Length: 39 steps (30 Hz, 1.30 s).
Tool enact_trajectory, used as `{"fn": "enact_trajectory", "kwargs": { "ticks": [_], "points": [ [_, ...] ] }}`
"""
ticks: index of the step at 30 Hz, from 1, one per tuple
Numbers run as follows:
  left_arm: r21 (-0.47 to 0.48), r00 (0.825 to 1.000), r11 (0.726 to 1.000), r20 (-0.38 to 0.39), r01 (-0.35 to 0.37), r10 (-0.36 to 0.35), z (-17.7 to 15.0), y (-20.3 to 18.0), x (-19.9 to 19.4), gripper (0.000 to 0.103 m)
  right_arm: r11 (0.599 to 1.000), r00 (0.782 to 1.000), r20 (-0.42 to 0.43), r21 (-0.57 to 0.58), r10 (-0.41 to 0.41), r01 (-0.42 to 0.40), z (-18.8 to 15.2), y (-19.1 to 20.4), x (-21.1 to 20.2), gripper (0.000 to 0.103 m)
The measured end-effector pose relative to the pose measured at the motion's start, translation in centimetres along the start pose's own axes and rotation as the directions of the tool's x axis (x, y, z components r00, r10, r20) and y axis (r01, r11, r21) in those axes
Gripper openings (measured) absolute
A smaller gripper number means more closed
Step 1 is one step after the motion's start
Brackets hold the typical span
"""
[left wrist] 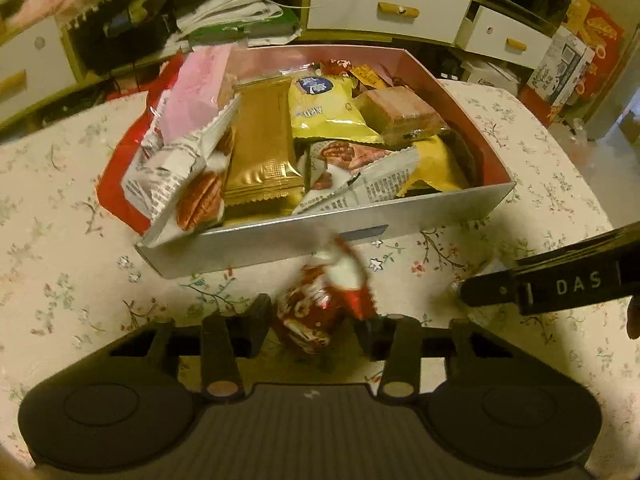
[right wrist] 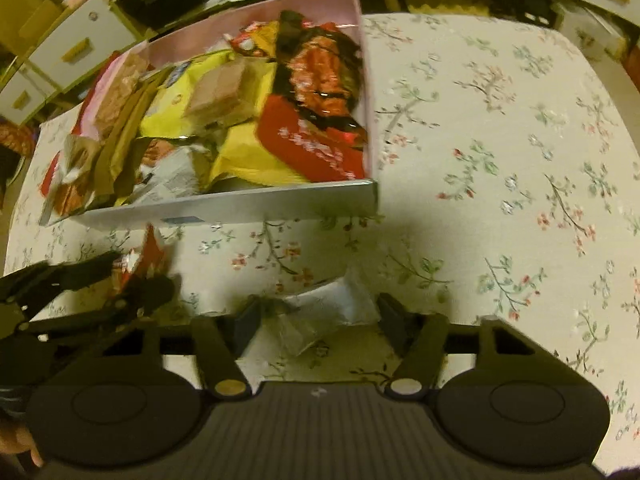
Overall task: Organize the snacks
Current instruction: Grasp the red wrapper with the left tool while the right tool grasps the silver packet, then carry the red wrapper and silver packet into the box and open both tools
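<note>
Two crinkly foil snack packets (left wrist: 320, 308) (right wrist: 324, 312)

Box (left wrist: 328, 240) x1. Pecan pkts x2 (left wrist: 188, 172) (left wrist: 360, 172). Gold pkt (left wrist: 264, 148) x1. Yellow bags x2 (left wrist: 324, 108) (left wrist: 436, 164). Red-white snack pkt (left wrist: 320, 308) x1. White pkt (right wrist: 332, 308) x1. Grippers x2 (left wrist: 318, 328) (right wrist: 320, 316).

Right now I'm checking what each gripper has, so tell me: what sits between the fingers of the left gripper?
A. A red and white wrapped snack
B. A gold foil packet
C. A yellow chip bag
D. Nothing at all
A: in the left wrist view, the red and white wrapped snack sits between the fingers of the left gripper, in front of the box, above the floral tablecloth.
</note>
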<state>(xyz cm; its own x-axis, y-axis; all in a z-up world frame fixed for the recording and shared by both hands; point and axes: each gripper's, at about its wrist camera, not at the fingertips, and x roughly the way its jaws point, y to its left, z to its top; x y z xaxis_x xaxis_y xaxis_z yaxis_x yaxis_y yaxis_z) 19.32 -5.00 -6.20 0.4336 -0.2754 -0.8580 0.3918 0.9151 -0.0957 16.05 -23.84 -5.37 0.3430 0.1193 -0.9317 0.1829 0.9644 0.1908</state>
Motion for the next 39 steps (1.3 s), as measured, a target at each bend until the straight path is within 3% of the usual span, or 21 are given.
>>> {"fn": "enact_trajectory", "kwargs": {
  "ticks": [4,5,9,19,30,39],
  "points": [
    [-0.017,1.0,1.0,-0.001,0.023,-0.023,-0.1,0.4,-0.1,0.042,1.0,1.0,0.005,-0.027,-0.007,0.007,-0.3,0.8,-0.1,0.035],
    [-0.024,1.0,0.999,-0.002,0.029,-0.029,-0.1,0.5,-0.2,0.042,1.0,1.0,0.004,-0.029,0.0,0.0,-0.3,0.8,-0.2,0.022],
    [-0.017,0.999,0.999,-0.004,0.047,-0.047,-0.4,0.4,-0.5,0.041,0.999,1.0,-0.002,-0.043,0.018,-0.018,-0.5,1.0,-0.4,0.014],
    [0.004,0.996,0.996,0.009,0.084,-0.084,-0.1,-1.1,-1.8,0.04,0.994,0.999,0.042,-0.113,0.01,-0.006,0.1,3.5,-2.3,0.013],
    [0.008,0.988,0.992,0.081,0.129,-0.129,0.6,-1.6,-4.7,0.04,0.976,0.989,0.145,-0.213,-0.019,0.05,-1.0,5.1,-6.4,0.013],
    [0.003,0.983,0.992,0.134,0.126,-0.125,1.4,-1.4,-5.5,0.04,0.968,0.977,0.209,-0.238,-0.029,0.08,-0.7,6.0,-7.3,0.013]
  ]
}}
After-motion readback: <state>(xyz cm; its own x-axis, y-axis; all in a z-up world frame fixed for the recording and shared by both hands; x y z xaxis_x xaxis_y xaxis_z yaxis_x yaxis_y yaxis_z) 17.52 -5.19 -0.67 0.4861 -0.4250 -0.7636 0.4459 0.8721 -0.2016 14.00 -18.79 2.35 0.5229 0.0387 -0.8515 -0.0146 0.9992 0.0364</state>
